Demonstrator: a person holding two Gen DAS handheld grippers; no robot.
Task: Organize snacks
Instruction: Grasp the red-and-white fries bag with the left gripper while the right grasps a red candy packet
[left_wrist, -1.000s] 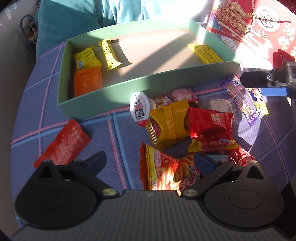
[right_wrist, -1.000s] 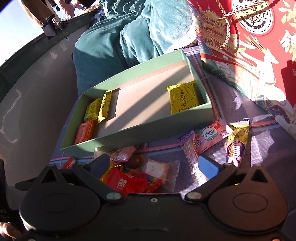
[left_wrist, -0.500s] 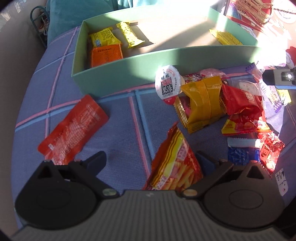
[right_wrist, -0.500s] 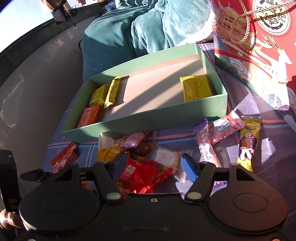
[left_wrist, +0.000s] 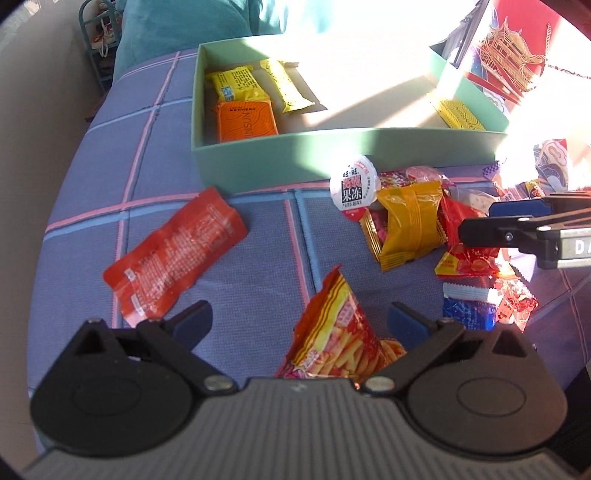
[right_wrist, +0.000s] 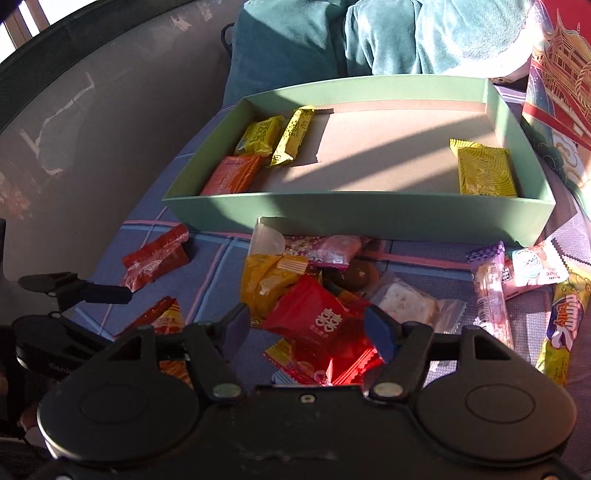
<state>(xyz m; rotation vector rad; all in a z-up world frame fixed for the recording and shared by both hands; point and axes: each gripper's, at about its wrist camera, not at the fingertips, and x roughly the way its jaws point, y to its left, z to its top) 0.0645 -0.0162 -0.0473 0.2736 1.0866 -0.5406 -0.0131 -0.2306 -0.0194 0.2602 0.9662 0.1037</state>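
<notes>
The green box (right_wrist: 354, 218) holds an orange packet (right_wrist: 232, 179) and two yellow bars (right_wrist: 293, 134) at its left end, plus a yellow packet (right_wrist: 485, 171) at its right. It sits on a blue checked cloth (left_wrist: 147, 155) with teal cushions (right_wrist: 332, 40) behind. Loose snacks lie heaped along the box's front wall. The left gripper (left_wrist: 299, 319) gapes wide around a red-and-yellow fries bag (left_wrist: 340, 332), gripping nothing. The right gripper (right_wrist: 308, 325) stands open over a red packet (right_wrist: 317, 321), holding nothing.
</notes>
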